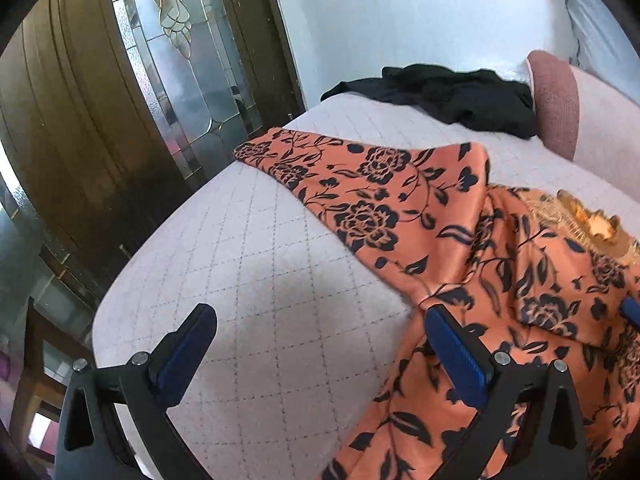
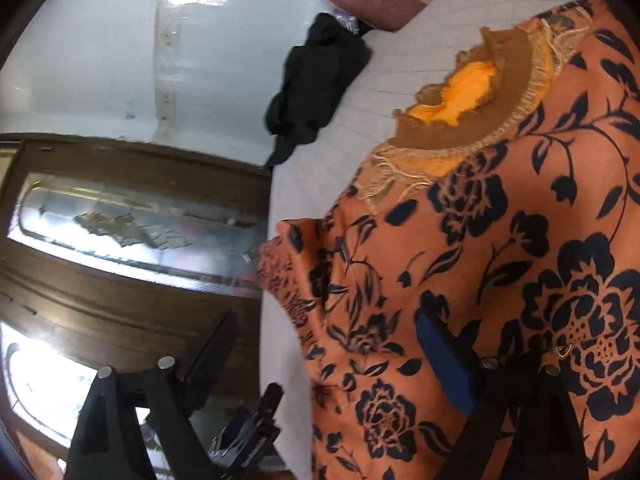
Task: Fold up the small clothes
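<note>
While the orange flowered top sprawls across the right of the bed, one sleeve flung upper left, unfolded, both the left gripper and right gripper gape empty, so nearly all folding remains.

Bare quilted mattress lies free — floral garment and black cloth crowd the rest.

Left gripper jaws wide; right gripper likewise
</note>
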`<act>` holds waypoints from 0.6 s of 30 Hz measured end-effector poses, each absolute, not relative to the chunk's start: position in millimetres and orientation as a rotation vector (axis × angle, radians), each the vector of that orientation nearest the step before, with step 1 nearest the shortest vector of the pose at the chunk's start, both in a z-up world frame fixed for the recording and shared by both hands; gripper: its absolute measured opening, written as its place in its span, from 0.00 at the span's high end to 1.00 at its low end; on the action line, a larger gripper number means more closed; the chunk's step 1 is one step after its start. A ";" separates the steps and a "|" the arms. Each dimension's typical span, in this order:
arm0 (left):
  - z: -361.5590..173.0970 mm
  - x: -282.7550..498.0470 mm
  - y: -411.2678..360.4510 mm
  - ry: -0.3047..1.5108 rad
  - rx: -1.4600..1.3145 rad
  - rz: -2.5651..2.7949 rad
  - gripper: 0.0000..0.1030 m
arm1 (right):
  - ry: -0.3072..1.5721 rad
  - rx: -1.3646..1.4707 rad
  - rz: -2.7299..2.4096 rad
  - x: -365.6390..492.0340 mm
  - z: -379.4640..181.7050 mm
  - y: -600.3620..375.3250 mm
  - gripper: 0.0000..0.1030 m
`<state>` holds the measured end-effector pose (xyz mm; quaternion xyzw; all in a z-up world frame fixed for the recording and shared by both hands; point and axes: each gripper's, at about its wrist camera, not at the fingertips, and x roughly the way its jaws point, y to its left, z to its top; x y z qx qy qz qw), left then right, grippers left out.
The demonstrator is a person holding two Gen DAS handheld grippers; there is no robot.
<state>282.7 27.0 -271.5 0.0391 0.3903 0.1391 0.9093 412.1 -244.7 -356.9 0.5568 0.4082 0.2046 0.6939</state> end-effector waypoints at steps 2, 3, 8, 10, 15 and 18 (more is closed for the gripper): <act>-267.0 281.2 23.3 0.784 0.055 0.265 0.00 | 0.862 1.245 0.509 395.5 -340.8 -257.8 0.10; -265.2 281.2 19.3 0.774 0.043 0.249 0.00 | 0.838 1.230 0.498 386.7 -333.2 -264.1 0.10; -265.1 292.1 -24.6 0.769 0.018 0.102 0.00 | 0.754 1.065 0.244 346.5 -305.3 -339.0 0.27; -271.1 301.2 -50.8 0.801 0.054 0.033 0.00 | 0.767 1.044 0.126 333.4 -313.5 -370.3 0.37; -296.2 332.0 -91.7 0.905 0.071 -0.014 0.00 | 0.864 1.032 -0.118 314.3 -354.8 -427.5 0.55; -330.4 357.5 -107.2 1.057 0.142 0.028 0.00 | 0.920 1.002 -0.156 315.9 -368.4 -440.8 0.55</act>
